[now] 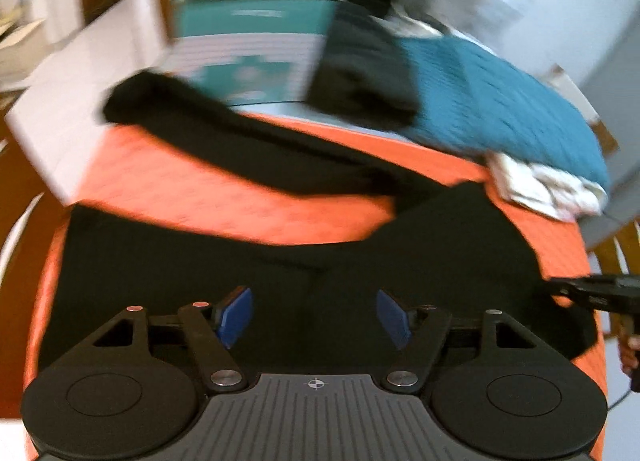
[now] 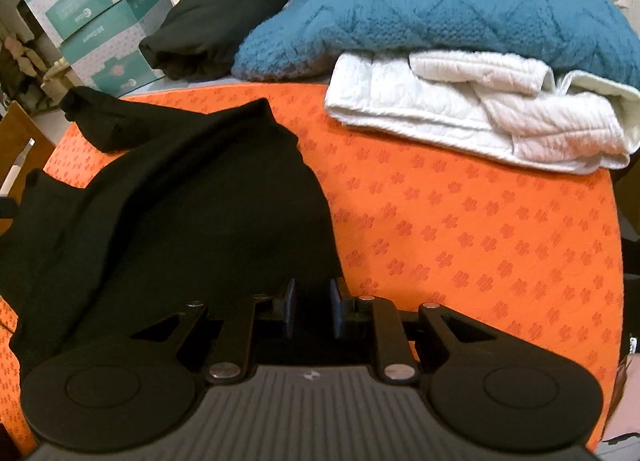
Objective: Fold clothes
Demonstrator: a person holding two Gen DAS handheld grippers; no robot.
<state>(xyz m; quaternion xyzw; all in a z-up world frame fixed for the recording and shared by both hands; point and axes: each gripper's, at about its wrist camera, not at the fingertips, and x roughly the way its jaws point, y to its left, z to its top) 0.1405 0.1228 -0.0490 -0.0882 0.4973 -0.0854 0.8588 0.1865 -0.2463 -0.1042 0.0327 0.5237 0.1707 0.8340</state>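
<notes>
Left gripper (image 1: 314,315): fingers wide apart over the black garment (image 1: 240,261), gripping nothing
Right gripper (image 2: 312,307): fingers nearly closed at the garment's edge; whether they pinch cloth cannot be told
Garment: spread rumpled on the orange cloth (image 2: 480,229), not folded
Progress: three folded pieces lie behind
Count: one blue knit (image 2: 440,1), one white piece (image 2: 460,113), one dark bundle (image 2: 216,21)

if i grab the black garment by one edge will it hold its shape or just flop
Likely flop: the black garment lies in soft folds and creases on the orange cloth, so it looks limp. A one-edge lift would probably let the rest hang and drag. It looks thin, so probably light.
</notes>
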